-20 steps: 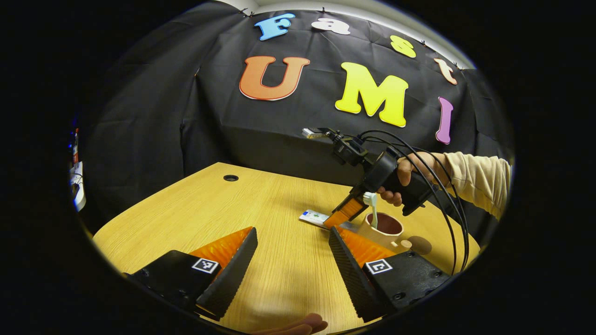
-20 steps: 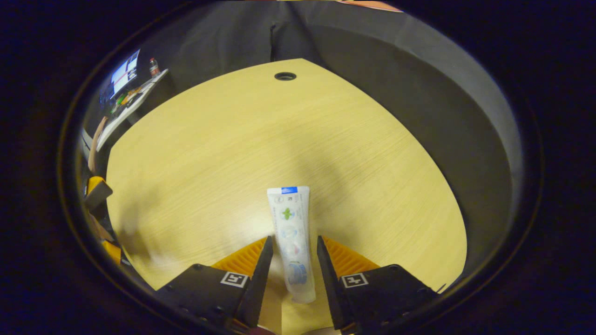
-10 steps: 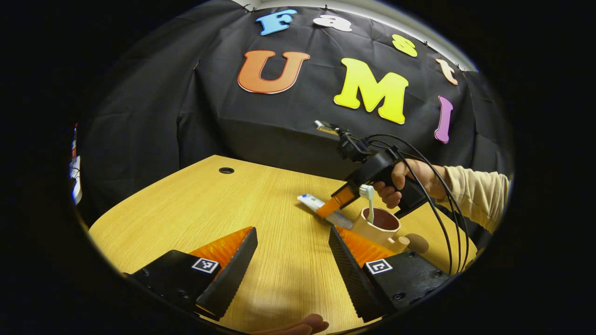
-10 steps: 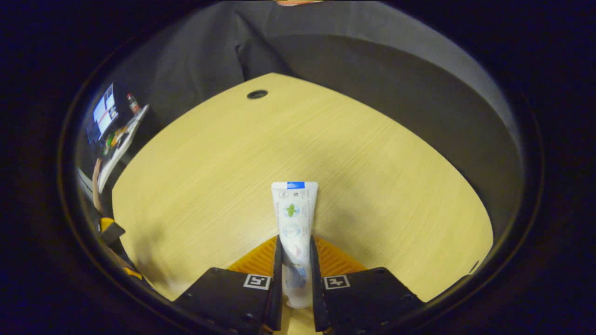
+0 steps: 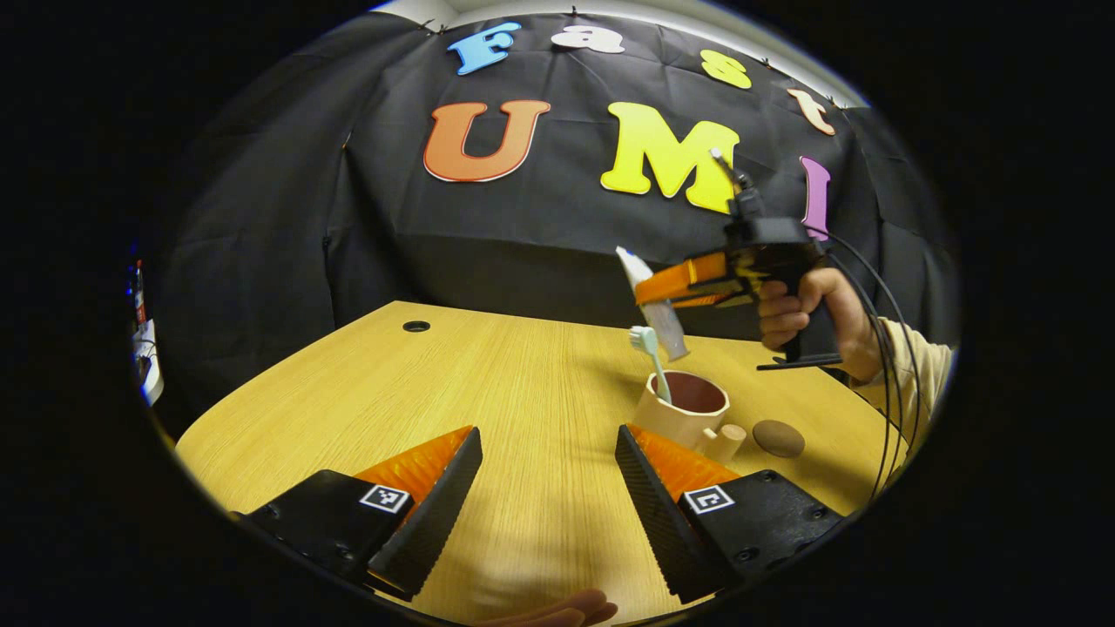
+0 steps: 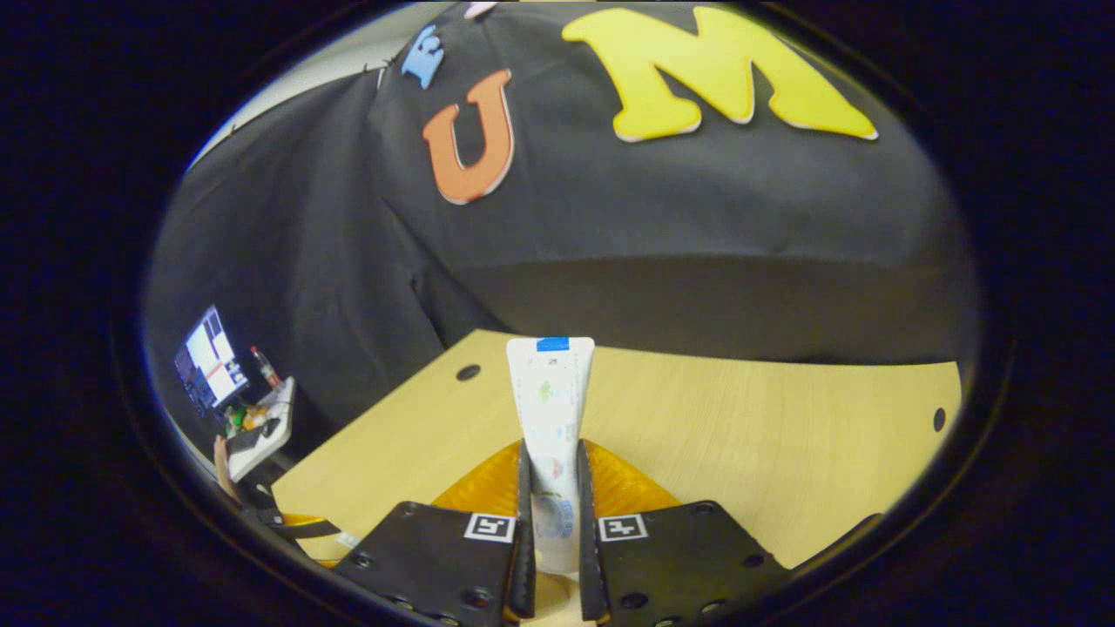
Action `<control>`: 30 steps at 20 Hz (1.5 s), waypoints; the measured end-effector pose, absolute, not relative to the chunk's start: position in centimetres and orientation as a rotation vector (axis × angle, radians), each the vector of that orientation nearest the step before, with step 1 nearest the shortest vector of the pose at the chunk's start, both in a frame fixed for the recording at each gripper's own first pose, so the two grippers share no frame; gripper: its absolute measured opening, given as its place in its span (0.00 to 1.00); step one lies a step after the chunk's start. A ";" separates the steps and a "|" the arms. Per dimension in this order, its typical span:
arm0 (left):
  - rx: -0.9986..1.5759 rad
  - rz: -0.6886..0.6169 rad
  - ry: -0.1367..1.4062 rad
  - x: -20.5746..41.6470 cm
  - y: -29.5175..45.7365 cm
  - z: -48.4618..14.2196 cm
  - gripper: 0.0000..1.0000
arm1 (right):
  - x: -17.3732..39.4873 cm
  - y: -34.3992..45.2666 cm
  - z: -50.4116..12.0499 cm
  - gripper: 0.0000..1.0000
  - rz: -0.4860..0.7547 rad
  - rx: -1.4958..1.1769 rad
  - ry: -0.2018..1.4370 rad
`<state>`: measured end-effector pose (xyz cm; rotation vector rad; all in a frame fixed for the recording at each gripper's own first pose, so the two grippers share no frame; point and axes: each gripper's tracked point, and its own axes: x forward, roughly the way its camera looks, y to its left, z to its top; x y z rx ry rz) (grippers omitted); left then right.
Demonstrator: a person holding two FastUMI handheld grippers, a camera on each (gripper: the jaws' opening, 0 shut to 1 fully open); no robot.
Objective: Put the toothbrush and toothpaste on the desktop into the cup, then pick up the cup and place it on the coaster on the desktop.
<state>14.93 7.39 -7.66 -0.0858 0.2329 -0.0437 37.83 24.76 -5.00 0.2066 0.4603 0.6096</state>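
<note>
A beige cup (image 5: 681, 416) with a dark inside stands on the wooden desk, and a toothbrush (image 5: 653, 357) leans in it, head up. Beside the cup's handle lies a small round brown coaster (image 5: 778, 438). My right gripper (image 5: 649, 296) hangs in the air just above the cup, shut on the white toothpaste tube (image 5: 660, 313), which tilts with its lower end toward the cup's mouth. In the right gripper view the toothpaste tube (image 6: 551, 418) sticks up between my right gripper's (image 6: 552, 522) closed fingers. My left gripper (image 5: 547, 488) stays open low over the desk, holding nothing.
The wooden desk (image 5: 488, 392) has a cable hole (image 5: 416, 326) at its far left and black cloth behind it. A hand and a beige sleeve (image 5: 915, 374) hold the right gripper, with cables hanging down. A side shelf with a monitor (image 6: 209, 357) stands off the desk's edge.
My right gripper closed on the toothpaste tube lying on the desk, lifted it and carried it up over the cup. My left gripper stayed put, open.
</note>
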 end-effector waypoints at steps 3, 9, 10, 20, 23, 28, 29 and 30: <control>-0.062 -0.042 0.222 14.6 6.0 -7.4 0.98 | 35.2 21.5 -0.7 0.20 0.668 0.269 0.319; -0.055 -0.031 0.230 12.8 4.5 -7.7 0.98 | 31.2 22.3 -1.4 0.20 0.695 0.224 0.249; -0.052 -0.028 0.227 12.5 4.4 -7.5 0.98 | 31.2 22.4 -1.9 0.20 0.693 0.232 0.255; -0.025 -0.037 0.245 12.7 1.2 -7.1 0.98 | 27.4 17.7 -1.5 0.66 0.660 0.241 0.213; -0.029 -0.044 0.279 14.2 0.2 -7.0 0.98 | 25.7 14.3 -0.1 0.90 0.603 0.214 0.130; -0.086 -0.075 0.384 16.8 -1.8 -6.6 0.98 | 22.0 8.6 0.0 0.96 0.511 0.156 0.036; -0.104 -0.105 0.418 17.3 -2.8 -6.7 0.98 | 21.5 7.7 -0.6 0.92 0.492 0.131 0.030; -0.128 -0.138 0.472 17.6 -3.7 -7.2 0.98 | 21.1 6.5 -1.0 0.96 0.462 0.102 0.015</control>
